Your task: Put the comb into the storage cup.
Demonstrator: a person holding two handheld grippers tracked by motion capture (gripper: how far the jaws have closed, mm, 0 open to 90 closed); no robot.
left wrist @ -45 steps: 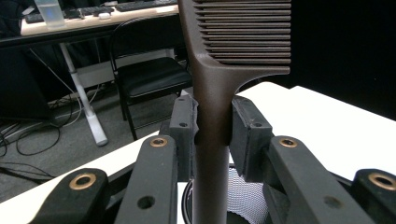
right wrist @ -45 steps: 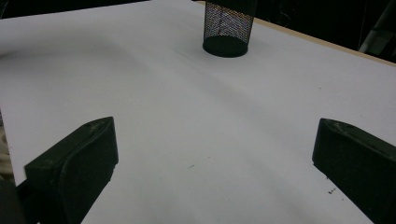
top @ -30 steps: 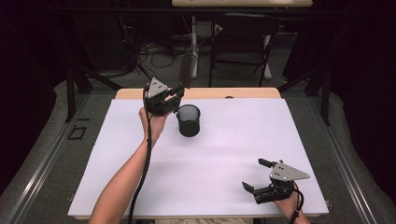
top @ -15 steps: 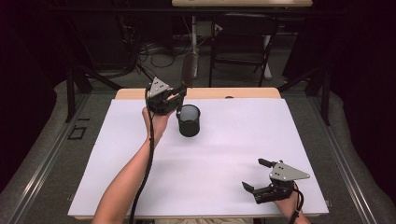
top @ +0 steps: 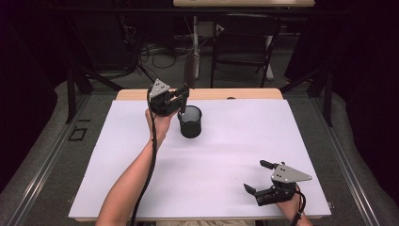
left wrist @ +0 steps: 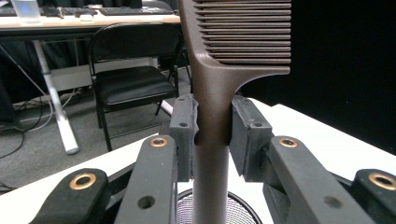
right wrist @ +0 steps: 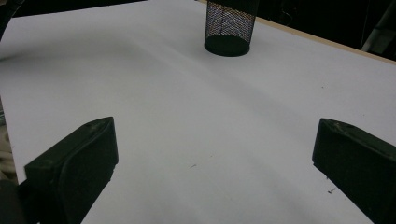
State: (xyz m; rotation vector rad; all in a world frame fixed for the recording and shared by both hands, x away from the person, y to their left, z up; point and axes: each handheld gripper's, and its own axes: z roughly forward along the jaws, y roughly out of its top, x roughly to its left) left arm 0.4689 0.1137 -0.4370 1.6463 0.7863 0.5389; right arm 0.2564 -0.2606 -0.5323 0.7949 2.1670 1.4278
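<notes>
My right gripper [top: 268, 188] sits idle at the near right of the table [top: 235, 155], jaws spread wide with nothing between them, just bare white tabletop in its own view. I'd leave it parked there; it isn't needed for this step.

Farther out, my left gripper [top: 182, 99] is clamped tight on the handle of a comb [left wrist: 212, 107], which stands upright with the teeth on top. The left gripper view shows the pads [left wrist: 184, 126] pinching the handle just under the head. The handle's lower end hangs over the mouth of the cup [top: 190, 121], which stands upright at the far middle of the table, just beside my hand [top: 160, 123].

My read: I'm dropping the comb into the cup. To do it well, keep the handle vertical and centred over the opening, lower until it's well inside the rim, then let go. The cup looks light, so a bump on the rim could tip it.

Comb: brown matte plastic, round handle, fine straight teeth. Cup: black wire mesh, round, solid base. Table: smooth white sheet over a wooden edge.
</notes>
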